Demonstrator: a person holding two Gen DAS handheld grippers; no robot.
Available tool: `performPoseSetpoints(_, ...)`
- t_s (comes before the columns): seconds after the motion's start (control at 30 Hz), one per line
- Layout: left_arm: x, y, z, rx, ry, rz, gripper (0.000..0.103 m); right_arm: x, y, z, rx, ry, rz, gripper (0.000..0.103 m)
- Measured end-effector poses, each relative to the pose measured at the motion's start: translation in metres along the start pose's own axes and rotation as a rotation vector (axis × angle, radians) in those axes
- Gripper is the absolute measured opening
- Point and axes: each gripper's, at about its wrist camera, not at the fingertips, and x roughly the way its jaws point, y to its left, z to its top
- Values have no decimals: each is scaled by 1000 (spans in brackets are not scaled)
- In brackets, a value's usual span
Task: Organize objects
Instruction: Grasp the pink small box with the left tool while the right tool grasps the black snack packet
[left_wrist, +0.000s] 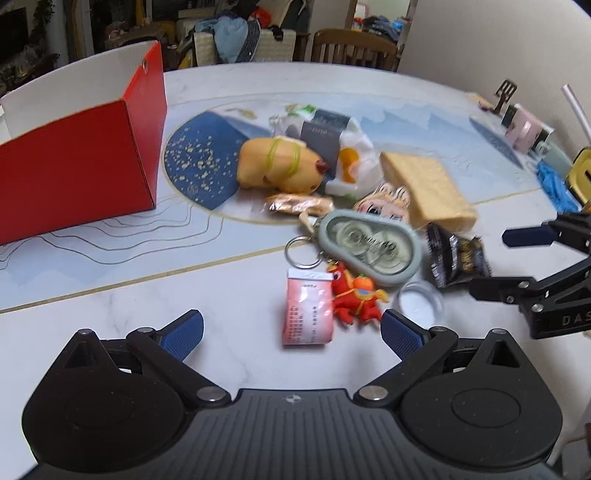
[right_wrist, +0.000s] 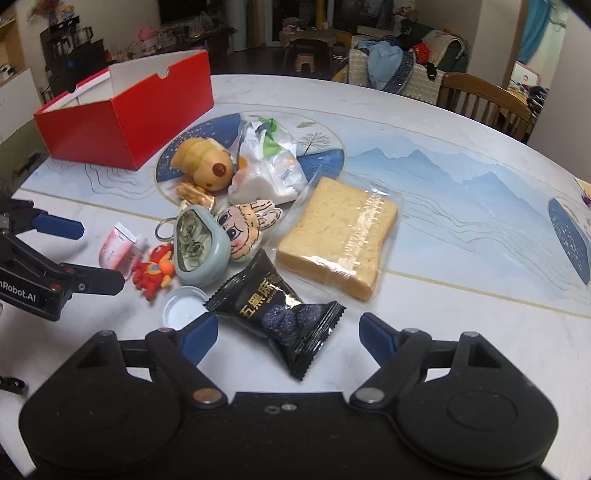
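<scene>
Risk: my right claw (right_wrist: 286, 338), spread with nothing gripped, straddles the glossy black snack packet (right_wrist: 280, 314), whose slick crinkled film may slide off or nudge the white round cap (right_wrist: 183, 308) at its 9 o'clock. My left claw (left_wrist: 291, 330), also released, frames the pink tissue pack (left_wrist: 308, 308) touching a red rubbery keychain (left_wrist: 354, 295), which may drag along. The red cardboard box (right_wrist: 122, 122), open-topped, sits at the bench's (right_wrist: 461, 332) 11 o'clock.

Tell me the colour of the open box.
The box is red outside, white inside; clearest in the right wrist view.
</scene>
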Motion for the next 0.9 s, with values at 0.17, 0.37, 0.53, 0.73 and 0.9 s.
performPoseSetpoints(0.17,9,1,0,22,7,39,103,12,-2,2,-42,22,7,82)
performPoseSetpoints(0.37,16,6,0,8,17,44,103,22,-3,4,-94,35,23,77)
performPoseSetpoints(0.53,17,4,-1,38,5,50,103,27,2,4,-125,50,39,69)
performPoseSetpoints(0.73,15,4,-3,46,-22,49,101,26,-3,4,-75,55,64,60)
performPoseSetpoints(0.9,11,3,-3,56,-39,24,79,24,-5,2,-59,45,70,55)
